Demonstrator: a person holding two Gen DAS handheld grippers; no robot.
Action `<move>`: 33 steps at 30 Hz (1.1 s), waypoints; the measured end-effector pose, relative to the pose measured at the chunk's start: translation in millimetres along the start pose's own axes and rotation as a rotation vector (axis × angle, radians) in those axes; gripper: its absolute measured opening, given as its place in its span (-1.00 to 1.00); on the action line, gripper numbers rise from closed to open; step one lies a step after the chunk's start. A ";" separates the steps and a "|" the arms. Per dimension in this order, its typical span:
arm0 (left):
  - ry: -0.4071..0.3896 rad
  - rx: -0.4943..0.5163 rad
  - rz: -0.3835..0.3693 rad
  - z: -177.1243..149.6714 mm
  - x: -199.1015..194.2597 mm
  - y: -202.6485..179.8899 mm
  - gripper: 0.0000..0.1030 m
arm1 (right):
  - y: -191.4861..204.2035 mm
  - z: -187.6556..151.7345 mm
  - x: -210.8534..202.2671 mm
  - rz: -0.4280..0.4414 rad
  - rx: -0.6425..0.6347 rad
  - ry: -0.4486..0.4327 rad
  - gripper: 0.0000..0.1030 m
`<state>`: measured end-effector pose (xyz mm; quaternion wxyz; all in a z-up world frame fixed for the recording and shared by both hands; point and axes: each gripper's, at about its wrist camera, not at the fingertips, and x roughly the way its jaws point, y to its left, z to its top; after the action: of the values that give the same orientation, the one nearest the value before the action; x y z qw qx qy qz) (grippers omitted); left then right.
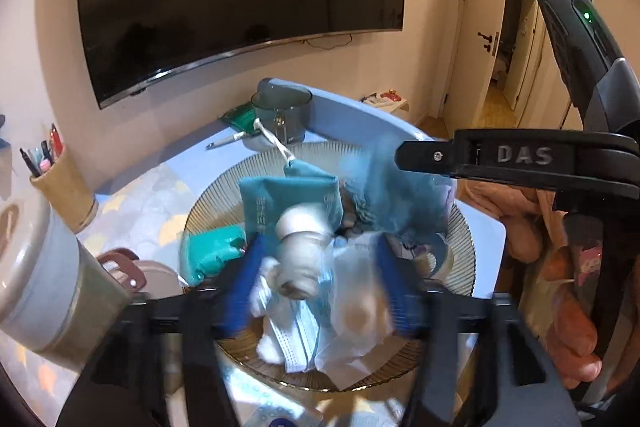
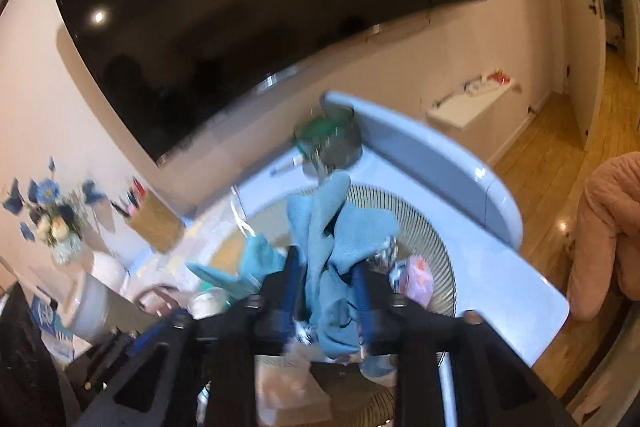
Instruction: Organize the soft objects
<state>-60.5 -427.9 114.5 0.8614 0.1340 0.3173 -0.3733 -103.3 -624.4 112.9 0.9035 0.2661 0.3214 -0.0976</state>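
Note:
A ribbed glass plate (image 1: pixel 460 227) on the blue table holds a pile of soft things: a teal packet (image 1: pixel 280 195), a white roll (image 1: pixel 300 251), face masks (image 1: pixel 298 343), a clear bag (image 1: pixel 356 307) and a blue cloth (image 1: pixel 400 195). My left gripper (image 1: pixel 320 287) is open, its blue fingers (image 1: pixel 248 287) on either side of the roll and masks. My right gripper (image 2: pixel 326 291) is shut on the blue cloth (image 2: pixel 332 227) and holds it above the plate (image 2: pixel 424 227); it also shows in the left wrist view (image 1: pixel 404 157).
A grey glass pot (image 1: pixel 284 115) and a pen (image 1: pixel 228 141) stand at the table's back. A pen holder (image 1: pixel 68 183), a grey jar (image 1: pixel 44 279) and a pink lid (image 1: pixel 128 271) are on the left. Flowers (image 2: pixel 52 211) stand far left. A pink garment (image 2: pixel 608 235) hangs at right.

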 end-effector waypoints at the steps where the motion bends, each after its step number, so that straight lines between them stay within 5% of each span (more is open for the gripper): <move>1: -0.007 -0.003 -0.006 -2.5 -2.2 0.5 0.52 | -2.8 -1.7 2.5 0.008 0.008 0.014 0.11; 10: -0.024 0.021 -0.102 -34.4 -53.6 -3.3 0.52 | -22.3 -21.2 -36.5 0.051 0.097 -0.041 0.17; 19: -0.104 -0.050 -0.065 -85.5 -156.7 62.9 0.52 | 19.0 -77.9 -79.8 -0.036 -0.084 -0.079 0.18; 27: -0.162 -0.098 0.219 -139.3 -248.6 143.5 0.52 | 104.6 -151.1 -83.9 -0.024 -0.343 -0.028 0.24; 33: -0.208 -0.199 0.477 -174.7 -304.5 203.0 0.52 | 204.1 -191.7 -63.1 0.111 -0.501 0.002 0.27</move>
<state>-149.0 -37.2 176.9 0.9619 0.0806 0.2216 -0.1385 -182.6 -348.5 113.2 0.9449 0.0514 0.3215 0.0352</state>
